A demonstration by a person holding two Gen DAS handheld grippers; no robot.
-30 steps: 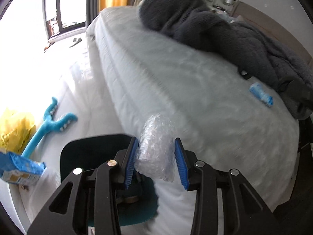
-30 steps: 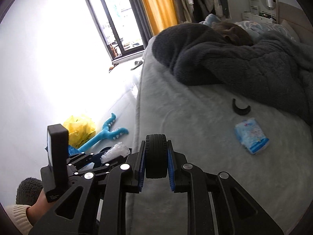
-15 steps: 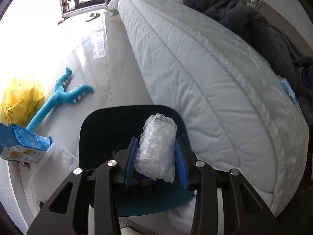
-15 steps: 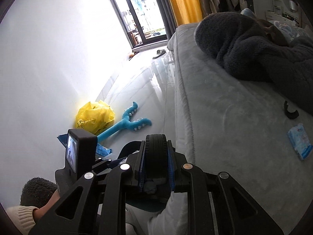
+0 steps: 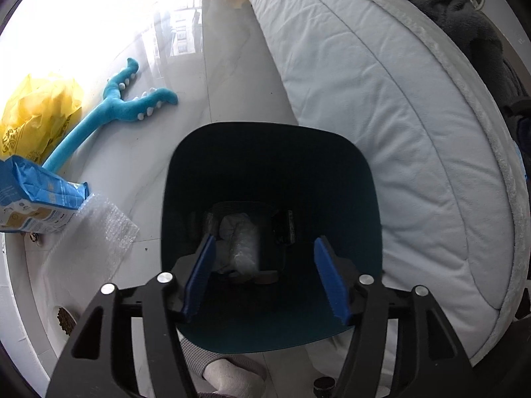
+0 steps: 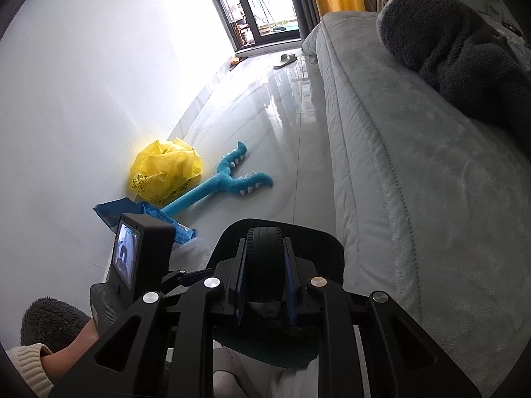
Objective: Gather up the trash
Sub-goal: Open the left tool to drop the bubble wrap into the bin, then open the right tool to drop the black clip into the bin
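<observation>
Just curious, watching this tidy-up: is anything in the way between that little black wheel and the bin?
Nothing visible. The right gripper holds the black wheel right above the dark bin, whose mouth is open, with only earlier trash at the bottom.

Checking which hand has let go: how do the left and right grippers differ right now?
The left gripper has its jaws opening, with nothing between them; the bubble wrap roll is down inside the dark bin. The right gripper is shut on a black toy tyre. Both are over the same bin beside the bed.
</observation>
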